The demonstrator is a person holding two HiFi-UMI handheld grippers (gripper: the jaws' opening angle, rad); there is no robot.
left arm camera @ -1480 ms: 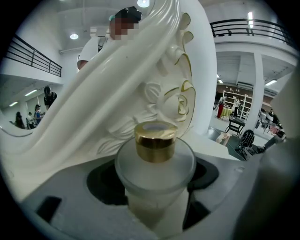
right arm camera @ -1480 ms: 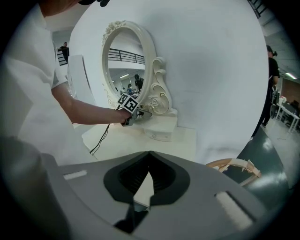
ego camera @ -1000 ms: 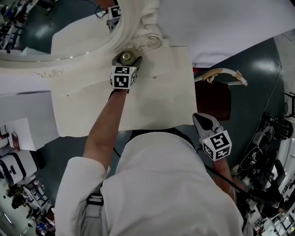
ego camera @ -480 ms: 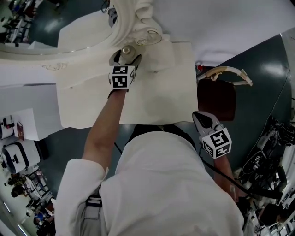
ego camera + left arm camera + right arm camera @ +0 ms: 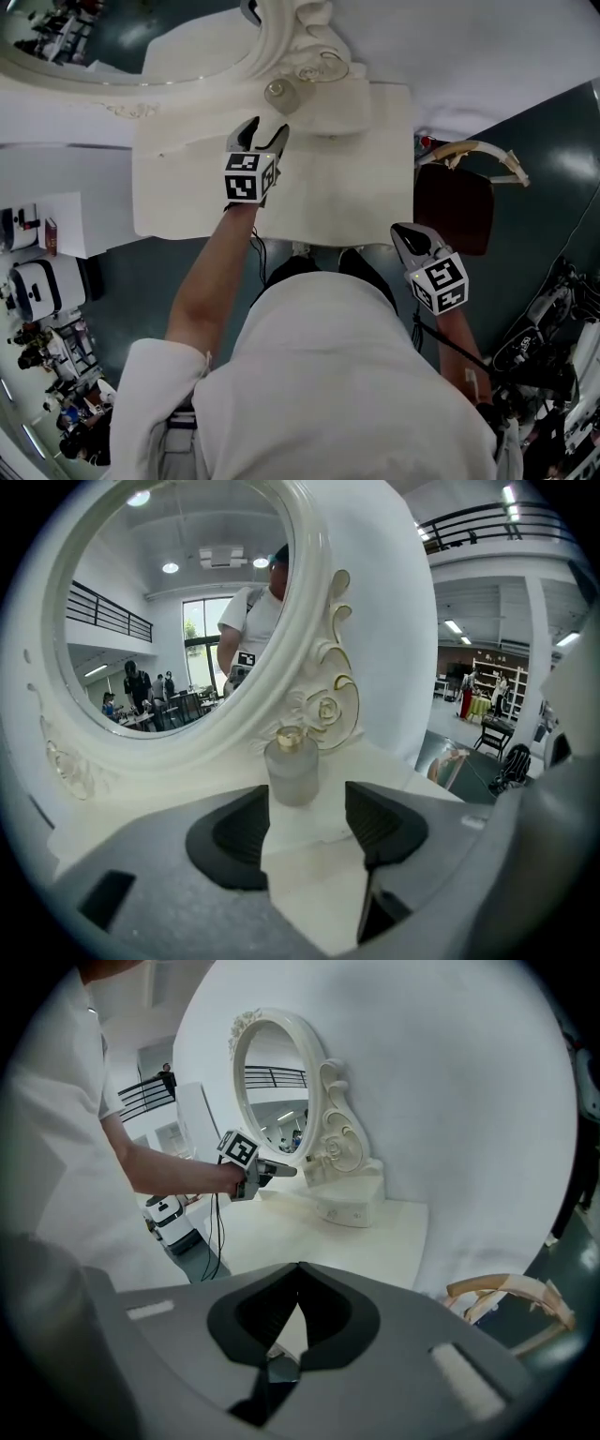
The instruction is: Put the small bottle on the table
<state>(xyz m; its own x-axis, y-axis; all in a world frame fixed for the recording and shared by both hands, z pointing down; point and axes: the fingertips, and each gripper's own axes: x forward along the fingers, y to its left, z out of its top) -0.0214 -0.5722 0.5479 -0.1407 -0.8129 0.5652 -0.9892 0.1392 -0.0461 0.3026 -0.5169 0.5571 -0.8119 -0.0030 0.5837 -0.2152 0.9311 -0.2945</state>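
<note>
The small frosted bottle with a gold cap stands upright on the white dressing table, at the foot of the ornate mirror frame. My left gripper hovers just short of it, open, and the bottle shows a little beyond the fingertips of this gripper. Its jaws have just been closing and nothing is between them. My right gripper hangs shut and empty off the table's right front corner, and the right gripper view shows its jaws meeting.
The oval mirror and its raised base fill the back of the table. A chair with a dark seat stands to the right. A white wall runs behind. Robots and equipment stand on the floor at the left.
My left gripper has let go of the bottle and drawn back toward me, leaving it upright by the mirror. The right gripper has sunk slightly.
</note>
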